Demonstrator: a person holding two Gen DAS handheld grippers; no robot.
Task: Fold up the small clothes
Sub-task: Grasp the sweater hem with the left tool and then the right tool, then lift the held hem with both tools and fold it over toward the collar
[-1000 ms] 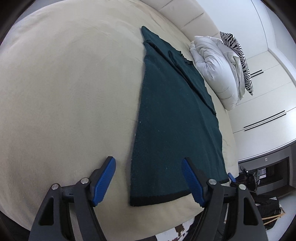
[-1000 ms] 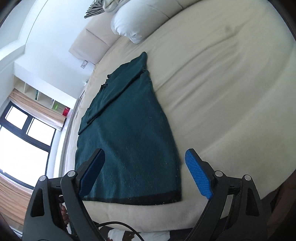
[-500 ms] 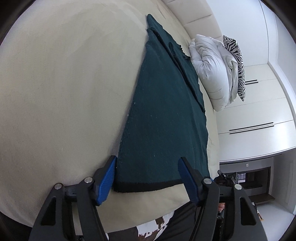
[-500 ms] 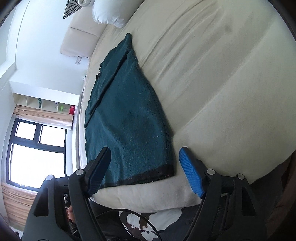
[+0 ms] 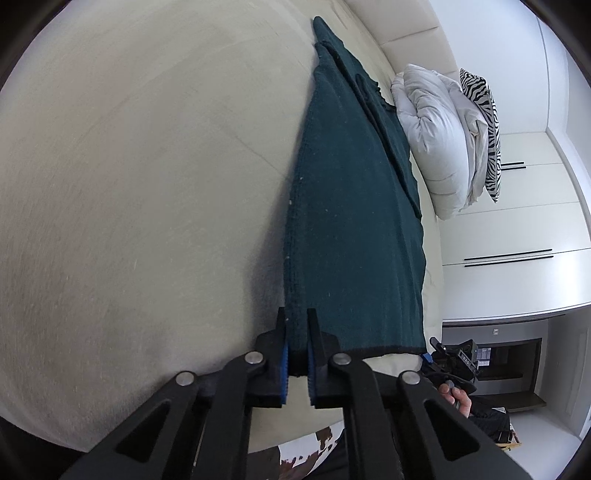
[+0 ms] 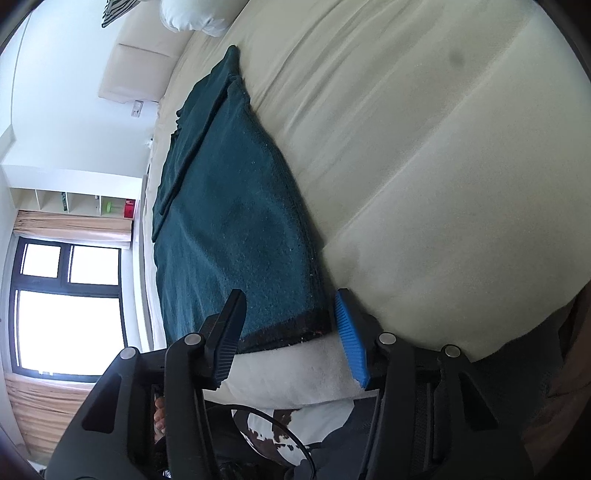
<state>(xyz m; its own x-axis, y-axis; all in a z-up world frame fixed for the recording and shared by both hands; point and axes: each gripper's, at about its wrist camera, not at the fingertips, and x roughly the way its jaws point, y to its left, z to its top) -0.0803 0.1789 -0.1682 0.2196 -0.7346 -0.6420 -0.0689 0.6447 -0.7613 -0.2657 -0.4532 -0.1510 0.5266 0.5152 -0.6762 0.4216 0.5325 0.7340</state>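
Dark-green knitted garment (image 5: 354, 229) lay flat on a cream bed (image 5: 147, 184), its black-trimmed hem nearest the cameras at 6 o'clock. The left gripper (image 5: 296, 325) was clamped on the hem's left corner. The right gripper (image 6: 290, 314), jaws closing, straddled the right corner, pads not yet pressing.

- The right gripper (image 6: 291, 325) is closing its jaws around the near corner of the dark green garment (image 6: 236, 229), pads not yet pressing it.
- The garment is lying flat on the cream bed (image 6: 424, 155), stretching away from the fingertips.
- A white pillow (image 6: 195, 14) is sitting far beyond.
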